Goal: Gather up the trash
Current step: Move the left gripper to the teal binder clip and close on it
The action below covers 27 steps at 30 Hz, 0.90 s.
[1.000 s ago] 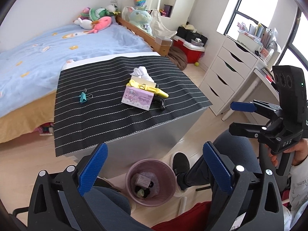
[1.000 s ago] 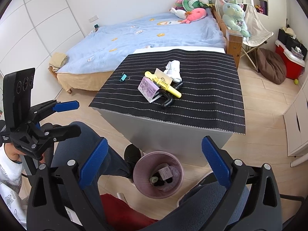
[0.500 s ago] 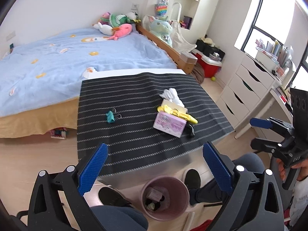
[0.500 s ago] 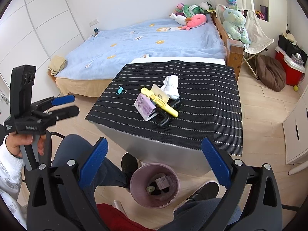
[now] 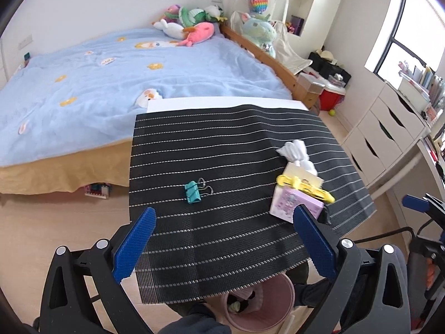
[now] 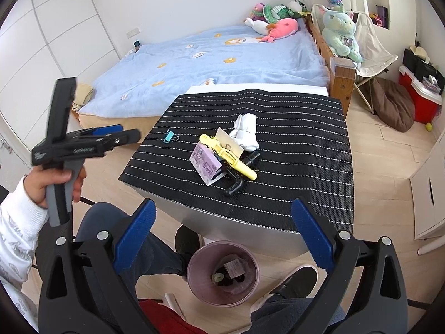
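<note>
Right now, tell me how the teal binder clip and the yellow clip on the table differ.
The teal binder clip is short and squat with wire handles; the yellow clip is long and slim. The teal binder clip lies alone on the striped mat, apart from everything; the yellow clip lies across the pink box and a black hook-shaped thing. Both sit on the mat, untouched by either gripper.

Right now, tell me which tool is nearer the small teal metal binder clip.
Left. The left tool hovers open just short of the teal binder clip, over the mat's near edge. The right tool hangs open above the bin, off the table.
</note>
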Each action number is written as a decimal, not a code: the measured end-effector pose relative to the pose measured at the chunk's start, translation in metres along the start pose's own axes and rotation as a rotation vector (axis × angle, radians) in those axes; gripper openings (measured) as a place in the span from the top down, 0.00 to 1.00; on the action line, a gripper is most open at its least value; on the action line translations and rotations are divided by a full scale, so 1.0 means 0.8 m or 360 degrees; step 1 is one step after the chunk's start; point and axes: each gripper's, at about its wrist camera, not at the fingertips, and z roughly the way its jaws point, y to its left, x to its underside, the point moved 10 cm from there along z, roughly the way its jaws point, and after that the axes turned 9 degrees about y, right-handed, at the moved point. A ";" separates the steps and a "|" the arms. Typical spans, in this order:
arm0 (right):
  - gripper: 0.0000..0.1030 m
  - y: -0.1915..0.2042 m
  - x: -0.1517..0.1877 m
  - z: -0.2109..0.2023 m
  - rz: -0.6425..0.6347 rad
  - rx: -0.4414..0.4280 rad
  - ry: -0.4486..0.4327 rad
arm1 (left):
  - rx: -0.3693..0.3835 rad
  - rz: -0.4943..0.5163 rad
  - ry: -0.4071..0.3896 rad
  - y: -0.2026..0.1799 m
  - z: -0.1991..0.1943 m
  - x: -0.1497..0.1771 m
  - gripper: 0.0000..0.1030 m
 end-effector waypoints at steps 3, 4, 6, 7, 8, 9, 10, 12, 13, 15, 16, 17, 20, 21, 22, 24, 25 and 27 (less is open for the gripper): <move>0.06 -0.006 0.002 0.003 0.0013 0.0005 0.0007 | -0.0020 -0.0020 0.0046 0.009 0.020 -0.006 0.08; 0.06 -0.007 0.002 0.004 0.0017 0.0006 0.0008 | -0.0032 -0.0020 0.0059 0.012 0.026 -0.008 0.08; 0.06 -0.009 0.005 0.005 0.0024 0.0009 0.0011 | -0.0051 -0.0020 0.0076 0.016 0.035 -0.010 0.08; 0.06 -0.011 0.005 0.006 0.0029 0.0011 0.0014 | -0.0066 -0.0022 0.0091 0.018 0.042 -0.011 0.08; 0.06 -0.012 0.006 0.007 0.0031 0.0013 0.0016 | -0.0072 -0.0025 0.0104 0.020 0.048 -0.013 0.08; 0.06 -0.013 0.006 0.008 0.0034 0.0015 0.0017 | -0.0076 -0.0027 0.0110 0.021 0.051 -0.014 0.08; 0.06 -0.015 0.006 0.008 0.0038 0.0015 0.0019 | -0.0084 -0.0025 0.0120 0.022 0.056 -0.014 0.08; 0.06 -0.017 0.007 0.009 0.0043 0.0018 0.0022 | -0.0099 -0.0016 0.0134 0.023 0.063 -0.015 0.12; 0.06 -0.018 0.007 0.009 0.0044 0.0017 0.0024 | -0.0102 -0.0012 0.0146 0.024 0.067 -0.014 0.21; 0.06 -0.020 0.008 0.010 0.0048 0.0018 0.0029 | -0.0121 -0.0009 0.0173 0.026 0.075 -0.013 0.33; 0.06 -0.020 0.008 0.010 0.0049 0.0018 0.0030 | -0.0123 -0.0009 0.0179 0.027 0.078 -0.012 0.39; 0.06 -0.021 0.009 0.010 0.0050 0.0017 0.0031 | -0.0127 -0.0010 0.0184 0.028 0.080 -0.012 0.43; 0.06 -0.022 0.009 0.012 0.0054 0.0014 0.0034 | -0.0129 -0.0005 0.0189 0.029 0.083 -0.013 0.54; 0.06 -0.022 0.009 0.012 0.0054 0.0014 0.0036 | -0.0125 -0.0004 0.0188 0.030 0.083 -0.013 0.57; 0.06 -0.022 0.009 0.014 0.0054 0.0014 0.0040 | -0.0123 -0.0004 0.0187 0.030 0.084 -0.014 0.60; 0.06 -0.022 0.009 0.015 0.0055 0.0013 0.0043 | -0.0117 -0.0002 0.0187 0.031 0.085 -0.015 0.65; 0.06 -0.022 0.009 0.016 0.0053 0.0011 0.0044 | -0.0112 0.0003 0.0189 0.030 0.085 -0.014 0.68; 0.06 -0.021 0.008 0.018 0.0053 0.0011 0.0048 | -0.0107 0.0018 0.0187 0.028 0.085 -0.015 0.75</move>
